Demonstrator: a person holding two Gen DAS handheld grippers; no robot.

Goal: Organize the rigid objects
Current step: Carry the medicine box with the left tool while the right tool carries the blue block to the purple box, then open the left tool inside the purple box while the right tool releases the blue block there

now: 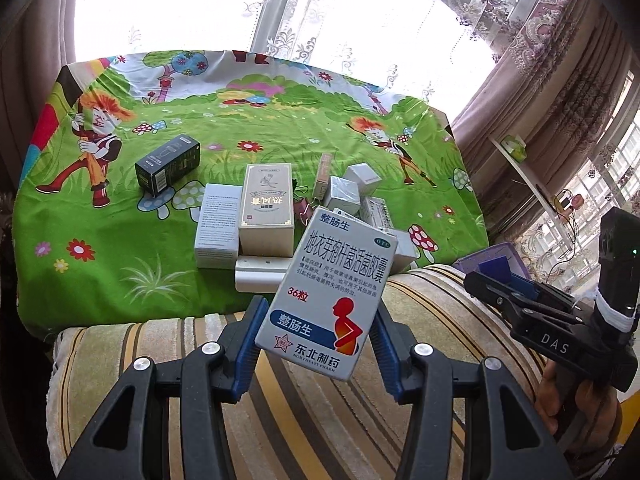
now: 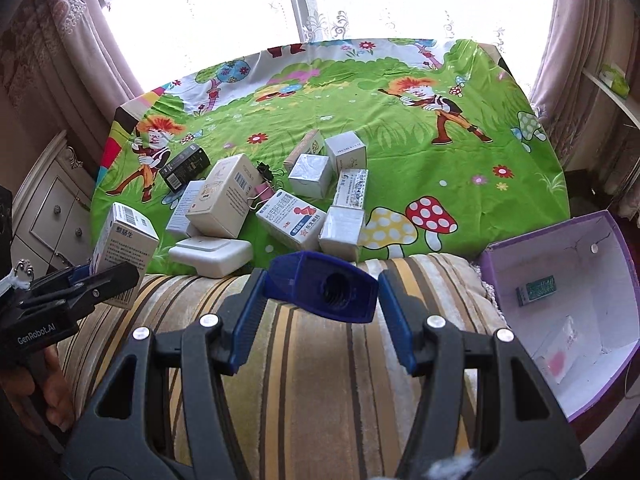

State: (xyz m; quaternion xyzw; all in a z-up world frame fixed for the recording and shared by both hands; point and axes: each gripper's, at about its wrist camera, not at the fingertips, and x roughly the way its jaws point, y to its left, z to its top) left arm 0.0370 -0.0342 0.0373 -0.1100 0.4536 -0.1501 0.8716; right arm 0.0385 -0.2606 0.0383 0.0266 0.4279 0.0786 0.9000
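Observation:
My left gripper (image 1: 318, 332) is shut on a white medicine box (image 1: 328, 292) with blue and red print, held tilted above the striped cushion; it shows in the right wrist view (image 2: 122, 248) too. My right gripper (image 2: 320, 300) is shut on a dark blue plastic piece (image 2: 324, 286) with a threaded hole, held over the same cushion. A purple-edged open box (image 2: 568, 300) sits to its right, with a small green packet (image 2: 536, 288) and a clear bag inside. Several boxes lie clustered on the table, among them a beige box (image 1: 266, 210) and a black box (image 1: 168, 164).
The table wears a bright green cartoon cloth (image 1: 120, 248). A striped cushion (image 2: 320, 360) runs along its near edge. A white flat device (image 2: 210, 254), binder clips (image 2: 262, 184) and a second medicine box (image 2: 290, 218) lie in the pile. Curtains and a window stand behind.

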